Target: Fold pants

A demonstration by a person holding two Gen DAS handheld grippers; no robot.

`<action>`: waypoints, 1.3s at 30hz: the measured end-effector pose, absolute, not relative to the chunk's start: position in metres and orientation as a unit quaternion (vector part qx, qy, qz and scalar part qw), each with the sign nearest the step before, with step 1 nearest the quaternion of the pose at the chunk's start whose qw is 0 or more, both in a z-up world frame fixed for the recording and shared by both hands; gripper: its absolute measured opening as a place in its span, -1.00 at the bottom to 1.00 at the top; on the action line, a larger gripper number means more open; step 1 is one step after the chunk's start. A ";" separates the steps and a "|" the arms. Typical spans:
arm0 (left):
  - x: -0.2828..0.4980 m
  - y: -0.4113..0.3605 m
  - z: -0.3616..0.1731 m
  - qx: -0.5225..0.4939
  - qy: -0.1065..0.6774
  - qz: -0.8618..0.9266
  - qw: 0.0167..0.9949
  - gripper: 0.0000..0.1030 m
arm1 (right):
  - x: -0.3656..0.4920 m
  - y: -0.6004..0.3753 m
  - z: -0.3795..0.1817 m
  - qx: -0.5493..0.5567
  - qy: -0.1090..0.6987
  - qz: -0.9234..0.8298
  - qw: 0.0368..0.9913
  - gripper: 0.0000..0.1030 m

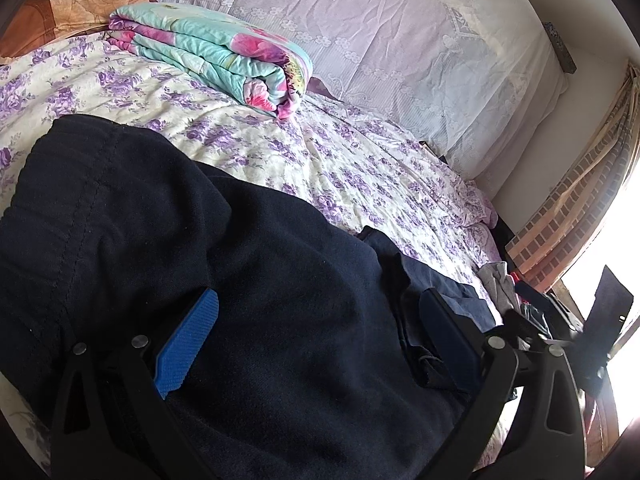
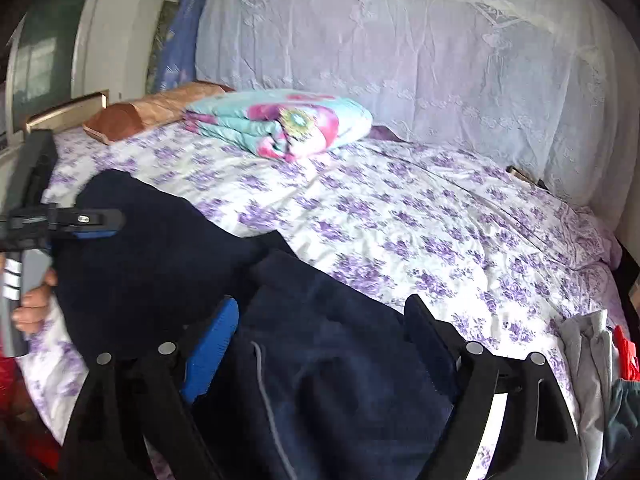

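Observation:
Dark navy pants [image 1: 240,260] lie spread on the purple-flowered bedsheet [image 1: 360,168], with one part folded over another. My left gripper [image 1: 320,304] is open just above them, its blue pads wide apart and dark cloth below the gap. The right wrist view shows the pants [image 2: 160,240] running from the left toward the front. There my right gripper [image 2: 322,310] is open over the near folded part, which has a thin grey line. The left gripper [image 2: 108,224] shows side-on at the left edge, low over the pants, held by a hand [image 2: 36,300].
A folded turquoise and pink quilt [image 1: 224,56] and an orange pillow [image 1: 72,12] lie at the head of the bed. A white lace net [image 2: 400,60] hangs behind. Loose clothes [image 2: 592,352] are piled at the bed's right edge, near a brick-patterned curtain [image 1: 560,232].

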State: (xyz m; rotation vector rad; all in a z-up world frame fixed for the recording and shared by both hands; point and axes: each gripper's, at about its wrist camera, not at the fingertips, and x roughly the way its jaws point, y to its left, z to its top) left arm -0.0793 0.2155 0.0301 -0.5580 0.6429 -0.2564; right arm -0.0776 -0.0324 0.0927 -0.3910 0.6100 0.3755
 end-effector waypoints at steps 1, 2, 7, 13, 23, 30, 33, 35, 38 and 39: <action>-0.079 0.215 0.030 -0.270 0.311 -0.124 0.903 0.91 | -0.063 -0.026 0.075 -0.200 0.322 0.171 0.909 0.67; -0.079 0.215 0.030 -0.270 0.311 -0.124 0.903 0.91 | -0.048 -0.017 0.051 -0.215 0.372 0.166 0.888 0.67; -0.079 0.215 0.030 -0.269 0.312 -0.123 0.903 0.91 | -0.093 -0.008 0.051 -0.237 0.356 0.202 0.881 0.75; -0.079 0.215 0.030 -0.269 0.312 -0.123 0.903 0.91 | -0.099 -0.037 0.094 -0.143 0.354 0.304 0.873 0.82; -0.079 0.216 0.030 -0.269 0.312 -0.123 0.903 0.91 | -0.049 0.007 0.055 -0.205 0.383 0.302 0.849 0.15; -0.078 0.216 0.030 -0.269 0.312 -0.123 0.903 0.91 | -0.055 -0.017 0.070 -0.171 0.342 0.277 0.882 -0.86; -0.078 0.216 0.030 -0.269 0.312 -0.123 0.903 0.91 | -0.042 -0.029 0.092 -0.125 0.328 0.272 0.896 -0.86; -0.078 0.216 0.030 -0.269 0.312 -0.123 0.903 0.91 | -0.027 -0.028 0.099 -0.113 0.323 0.259 0.903 -0.86; -0.078 0.216 0.030 -0.269 0.312 -0.123 0.903 0.91 | 0.001 -0.011 0.078 -0.125 0.353 0.239 0.896 -0.86; -0.078 0.216 0.030 -0.269 0.312 -0.124 0.903 0.91 | 0.010 -0.004 0.064 -0.139 0.369 0.230 0.890 -0.85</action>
